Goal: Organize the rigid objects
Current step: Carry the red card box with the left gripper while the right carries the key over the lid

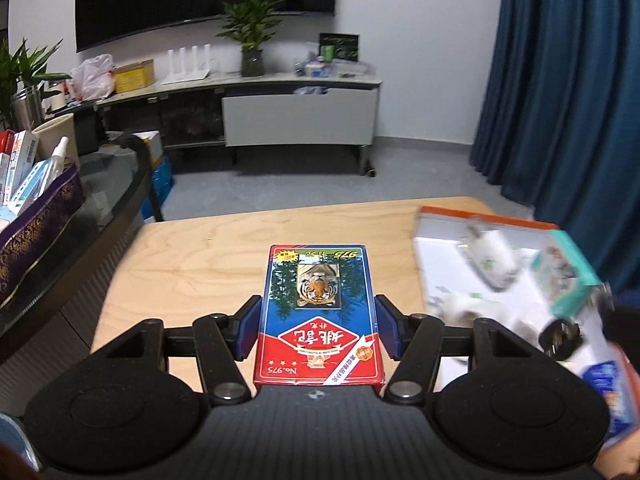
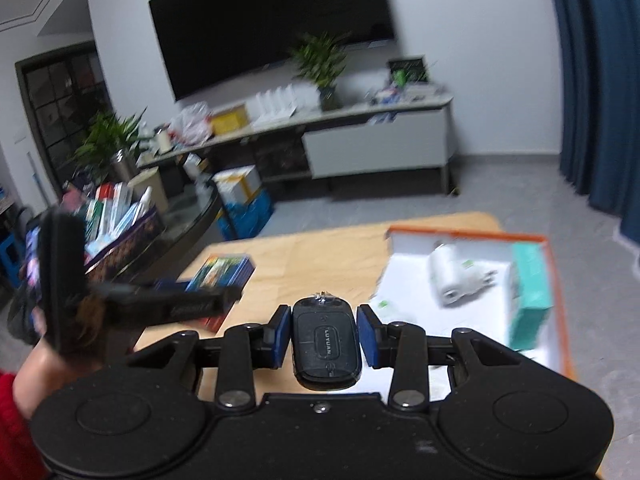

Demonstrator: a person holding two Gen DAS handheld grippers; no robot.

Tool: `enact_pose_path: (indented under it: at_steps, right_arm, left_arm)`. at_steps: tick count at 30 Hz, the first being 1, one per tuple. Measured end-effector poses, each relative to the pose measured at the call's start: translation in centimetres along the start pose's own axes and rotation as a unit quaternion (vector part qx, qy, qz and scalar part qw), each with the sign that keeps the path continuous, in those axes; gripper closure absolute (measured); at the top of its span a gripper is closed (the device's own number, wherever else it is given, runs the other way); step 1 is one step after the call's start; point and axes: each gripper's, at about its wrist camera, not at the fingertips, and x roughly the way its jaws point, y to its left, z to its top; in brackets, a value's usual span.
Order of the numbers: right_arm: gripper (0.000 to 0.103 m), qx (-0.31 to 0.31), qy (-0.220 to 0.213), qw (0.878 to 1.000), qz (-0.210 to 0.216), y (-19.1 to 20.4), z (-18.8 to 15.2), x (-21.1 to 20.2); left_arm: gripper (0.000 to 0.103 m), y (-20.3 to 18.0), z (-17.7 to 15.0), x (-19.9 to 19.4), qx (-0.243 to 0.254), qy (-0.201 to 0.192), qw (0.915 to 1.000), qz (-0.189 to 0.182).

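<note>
Left wrist view: we see our left gripper (image 1: 318, 330) clamped on a red-and-blue card box (image 1: 318, 316) with a tiger picture, its blue pads pressed against the box's long sides. The box sits above a pale wooden table (image 1: 192, 264). At right, blurred, is an orange-rimmed white tray (image 1: 448, 224) already holding a white roll (image 1: 490, 254), a teal box (image 1: 564, 276) and other small items we cannot name. We judge the sorting partly done: some things are in the tray, the card box is not.

Right wrist view: our right gripper (image 2: 324, 338) is closed on a black key fob (image 2: 326, 346), held above the table's near edge, also outside the tray (image 2: 468, 234). The roll (image 2: 450, 278) and teal box (image 2: 530, 300) show more plainly here. Only this view shows the left gripper (image 2: 218, 300) from outside, with the card box (image 2: 224, 268) in it and a hand (image 2: 60, 356) with a red sleeve. Only the left view shows the card box's printed face.
</note>
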Motion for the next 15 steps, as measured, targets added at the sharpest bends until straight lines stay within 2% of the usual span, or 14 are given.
enact_pose_path:
  at_steps: [8,15]
  right_arm:
    - [0.058,0.025,-0.051,0.997,-0.055,-3.0,0.7,-4.5]
    - [0.058,0.041,-0.068,0.994,-0.08,-4.8,0.5,-6.4]
  left_arm:
    - [0.043,-6.0,0.3,-2.7,0.03,-0.033,0.9975,-0.056]
    - [0.043,-9.6,0.1,-3.1,0.05,-0.038,0.9956,-0.069]
